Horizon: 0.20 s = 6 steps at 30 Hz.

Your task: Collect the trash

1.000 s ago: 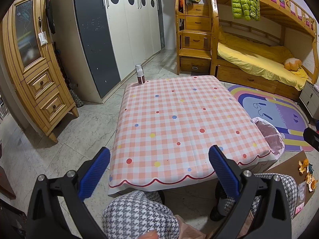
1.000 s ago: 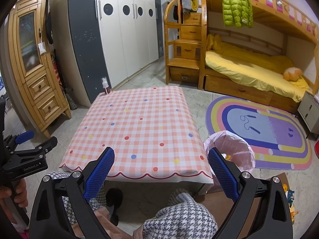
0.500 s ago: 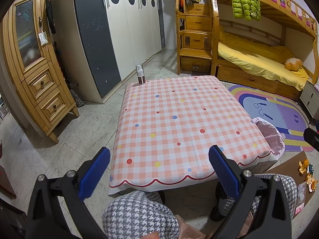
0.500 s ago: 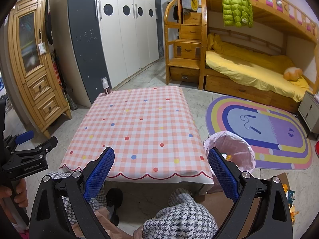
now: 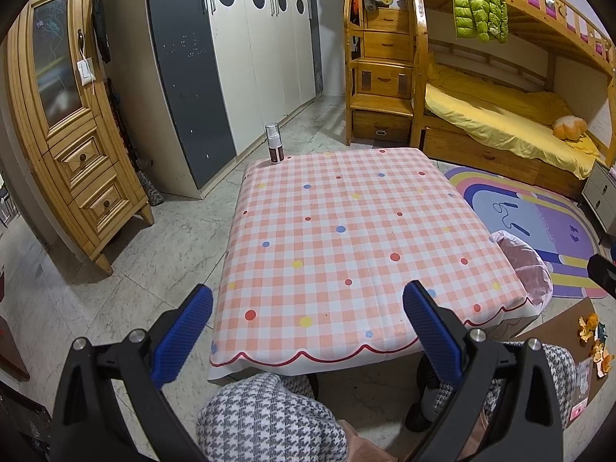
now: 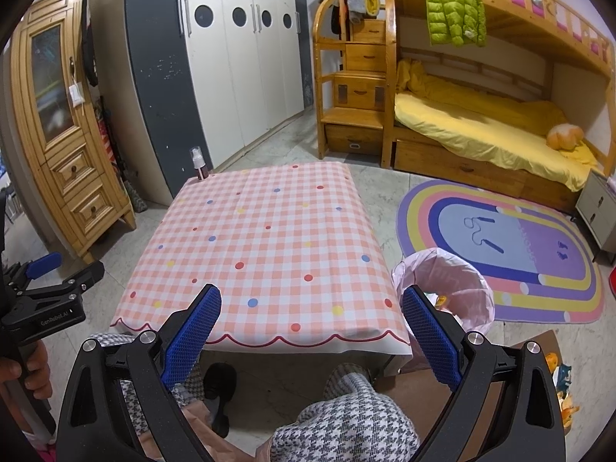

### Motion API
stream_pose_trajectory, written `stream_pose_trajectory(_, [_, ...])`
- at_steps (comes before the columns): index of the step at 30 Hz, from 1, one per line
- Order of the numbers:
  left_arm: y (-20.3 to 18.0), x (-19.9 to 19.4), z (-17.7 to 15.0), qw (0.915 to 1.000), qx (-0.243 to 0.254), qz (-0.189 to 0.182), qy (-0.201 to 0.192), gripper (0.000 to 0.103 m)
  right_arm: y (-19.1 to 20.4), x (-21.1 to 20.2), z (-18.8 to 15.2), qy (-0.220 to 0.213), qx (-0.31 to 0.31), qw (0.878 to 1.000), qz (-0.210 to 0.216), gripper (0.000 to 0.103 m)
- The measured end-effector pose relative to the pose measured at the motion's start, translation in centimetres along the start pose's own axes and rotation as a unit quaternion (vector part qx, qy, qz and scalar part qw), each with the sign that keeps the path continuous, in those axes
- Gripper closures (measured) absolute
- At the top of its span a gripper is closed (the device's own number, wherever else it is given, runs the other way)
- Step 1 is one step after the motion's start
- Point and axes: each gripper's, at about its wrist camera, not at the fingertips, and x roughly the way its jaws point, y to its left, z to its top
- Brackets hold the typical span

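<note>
A low table point(image 5: 346, 238) point(image 6: 269, 254) under a pink checked cloth fills the middle of both views. On its far left corner stands a small spray bottle point(image 5: 274, 148) point(image 6: 198, 164). A bin lined with a pink bag point(image 6: 446, 288) point(image 5: 527, 269) sits on the floor at the table's near right corner, with some orange scraps inside. Orange peel scraps point(image 5: 595, 340) point(image 6: 564, 385) lie on brown cardboard at the right. My left gripper point(image 5: 308, 312) and right gripper point(image 6: 312, 308) both hover open and empty above the table's near edge.
A person's knees in houndstooth trousers point(image 5: 265, 419) point(image 6: 354, 423) are below the grippers. A wooden cabinet point(image 5: 65, 123) stands left, wardrobes point(image 5: 238, 50) behind, a bunk bed point(image 5: 500, 115) far right, a rainbow rug point(image 6: 500, 246) right of the table.
</note>
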Motion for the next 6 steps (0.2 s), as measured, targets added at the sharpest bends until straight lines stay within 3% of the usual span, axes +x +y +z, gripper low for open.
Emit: stream_pose_trajectory(6, [-0.4,1.4,0.4,0.9999,-0.003,-0.001,0.016,0.007,-2.0,0.1,0.1,-0.014,0.016,1.000,-0.005,0.009])
